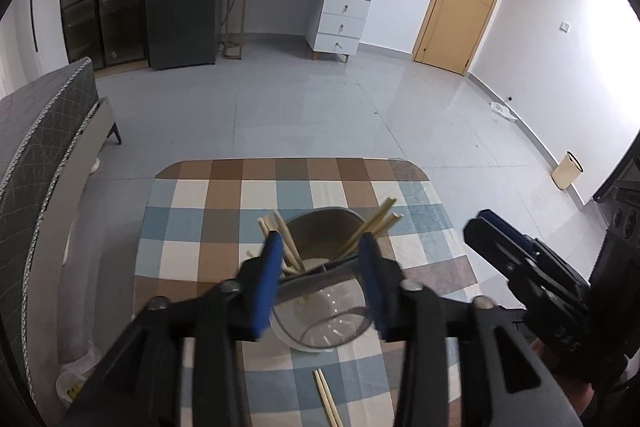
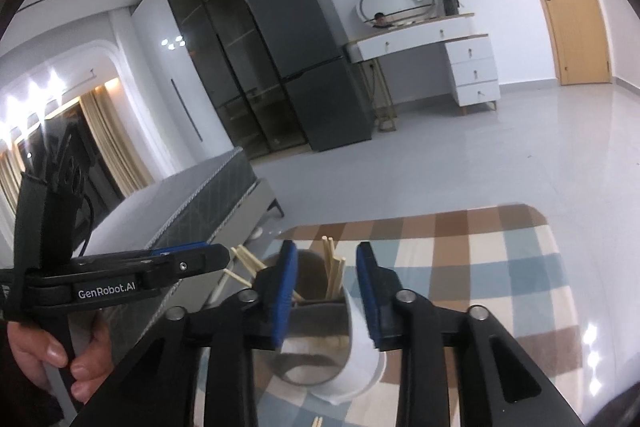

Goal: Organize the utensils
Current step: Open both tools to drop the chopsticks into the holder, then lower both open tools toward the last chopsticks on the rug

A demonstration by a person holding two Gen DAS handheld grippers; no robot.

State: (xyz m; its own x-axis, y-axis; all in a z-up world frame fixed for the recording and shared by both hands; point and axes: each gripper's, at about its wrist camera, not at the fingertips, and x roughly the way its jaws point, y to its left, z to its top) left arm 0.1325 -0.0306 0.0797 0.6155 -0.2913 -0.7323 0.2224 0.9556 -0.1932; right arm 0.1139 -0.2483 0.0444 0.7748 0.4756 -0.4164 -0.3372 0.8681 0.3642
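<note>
Checked cloth in brown, blue and cream covered the small bench (image 1: 224, 195), and over it both claws hung close to the work. From the left wrist view, the left claw (image 1: 322, 279) stood partly open, its blue pads either side of the grey cylindrical utensil holder with a white base (image 1: 320, 311) and not pressing on it, nothing held. The right claw (image 2: 326, 297) stood likewise partly open in its own view, framing the same holder's rim with its pads clear of it, empty too; seen from the left, it sat off to the holder's right (image 1: 486, 231). A hand (image 2: 52, 355) gripped the left tool's handle. Inside the holder, split by a divider, pale wooden chopsticks (image 1: 286, 243) leaned in two bunches, one to the left and one to the right (image 1: 376, 223). On the cloth near the bench's front edge another pair of chopsticks (image 1: 328, 399) lay loose, well short of the holder. By that showing, most of the sorting looked done, with that pair left to be lifted in. Beyond the bench ran a pale tiled floor, a grey bed at the left, a dark fridge (image 2: 304, 55) beside a glass cabinet, a white dressing table with an oval mirror, and a tan wooden door.
</note>
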